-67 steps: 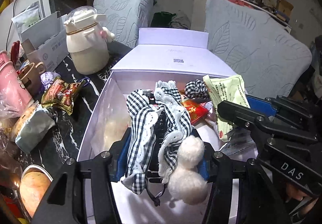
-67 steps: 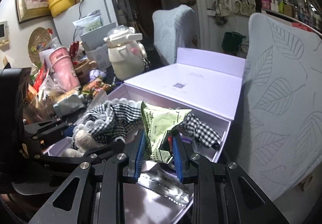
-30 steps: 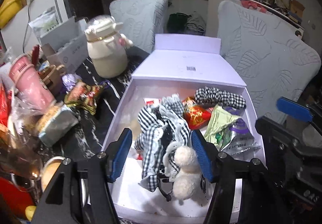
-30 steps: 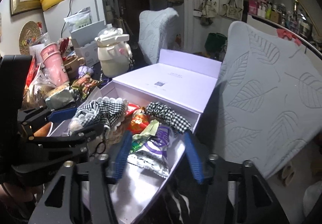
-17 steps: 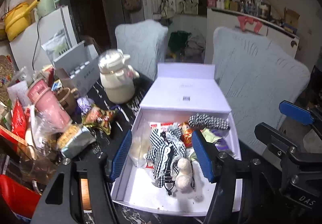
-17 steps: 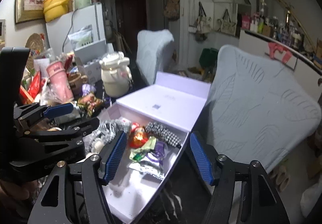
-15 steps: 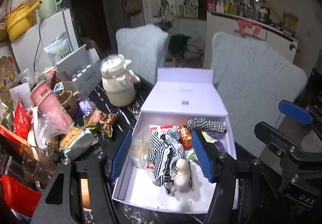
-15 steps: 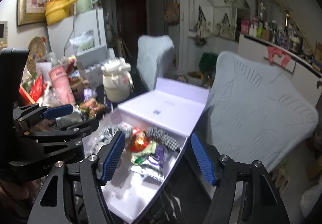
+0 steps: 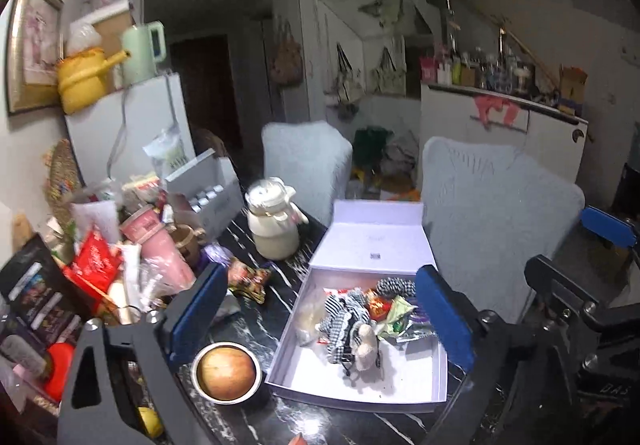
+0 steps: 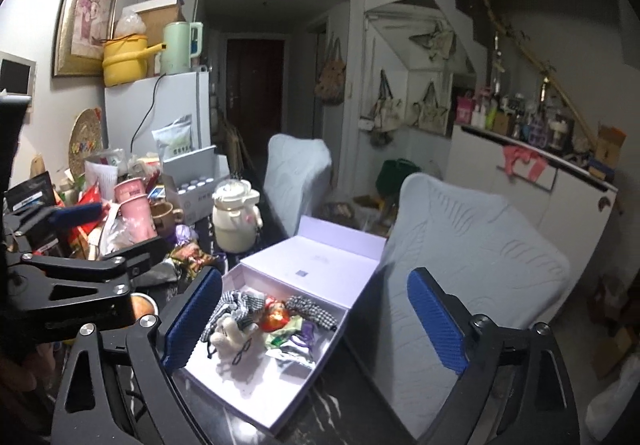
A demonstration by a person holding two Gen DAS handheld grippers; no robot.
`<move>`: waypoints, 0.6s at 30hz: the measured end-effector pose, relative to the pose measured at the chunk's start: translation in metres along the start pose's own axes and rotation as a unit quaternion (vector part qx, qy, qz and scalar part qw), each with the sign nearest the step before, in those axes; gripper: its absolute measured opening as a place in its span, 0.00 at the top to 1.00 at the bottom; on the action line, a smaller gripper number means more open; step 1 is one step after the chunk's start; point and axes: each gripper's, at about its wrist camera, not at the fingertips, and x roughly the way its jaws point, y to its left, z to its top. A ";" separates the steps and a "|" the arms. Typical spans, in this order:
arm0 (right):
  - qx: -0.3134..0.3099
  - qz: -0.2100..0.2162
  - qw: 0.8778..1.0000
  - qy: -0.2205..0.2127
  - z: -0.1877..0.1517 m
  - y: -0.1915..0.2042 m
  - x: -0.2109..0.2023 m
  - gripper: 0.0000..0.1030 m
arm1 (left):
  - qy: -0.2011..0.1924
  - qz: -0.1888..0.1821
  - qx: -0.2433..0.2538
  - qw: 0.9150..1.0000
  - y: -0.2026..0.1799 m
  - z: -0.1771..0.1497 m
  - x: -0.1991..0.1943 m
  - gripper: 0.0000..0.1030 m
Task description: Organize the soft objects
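Observation:
An open pale-purple box lies on the dark marbled table. Inside lie a black-and-white checked cloth with white pom-poms, a checked scrunchie, and snack packets. My left gripper is open and empty, held high above and back from the box. My right gripper is open and empty, also well above the box. The right gripper's body shows at the right edge of the left wrist view.
A steel bowl with a round fruit sits left of the box. A cream kettle-shaped jar, pink cups, snack packets and clutter fill the table's left. Two covered chairs stand behind and right.
Both grippers have opened, let go of the checked cloth and the green packet into the box, and pulled far up and back from it.

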 end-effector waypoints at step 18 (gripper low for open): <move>0.019 -0.014 1.000 -0.010 -0.036 0.012 -0.075 0.01 | 0.006 -0.028 -0.010 1.000 0.013 -0.055 -0.082 0.06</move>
